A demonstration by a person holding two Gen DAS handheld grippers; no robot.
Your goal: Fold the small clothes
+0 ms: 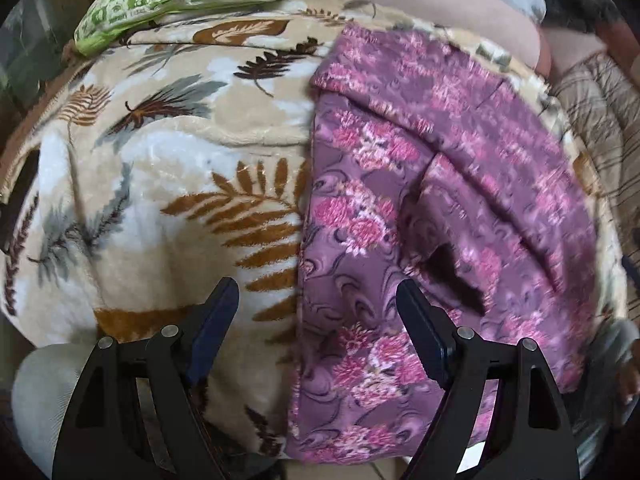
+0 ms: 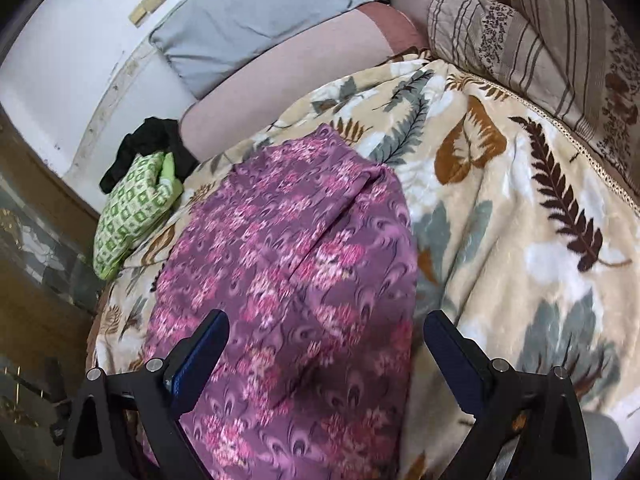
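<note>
A purple garment with pink flowers (image 1: 420, 184) lies folded lengthwise on a cream blanket with leaf prints (image 1: 160, 160). My left gripper (image 1: 316, 300) hangs open above the garment's left edge, with nothing between its fingers. In the right wrist view the same purple garment (image 2: 288, 248) stretches away from the camera. My right gripper (image 2: 326, 334) stands open over its near end, and its fingers hold nothing. A loose fold runs down the middle of the cloth.
A green-and-white patterned cloth (image 2: 132, 212) lies at the blanket's far corner beside a black garment (image 2: 148, 140). A grey pillow (image 2: 248, 28) rests against the white wall. A striped brown pillow (image 2: 532, 40) lies at the back right. The blanket (image 2: 520, 240) spreads wide to the right.
</note>
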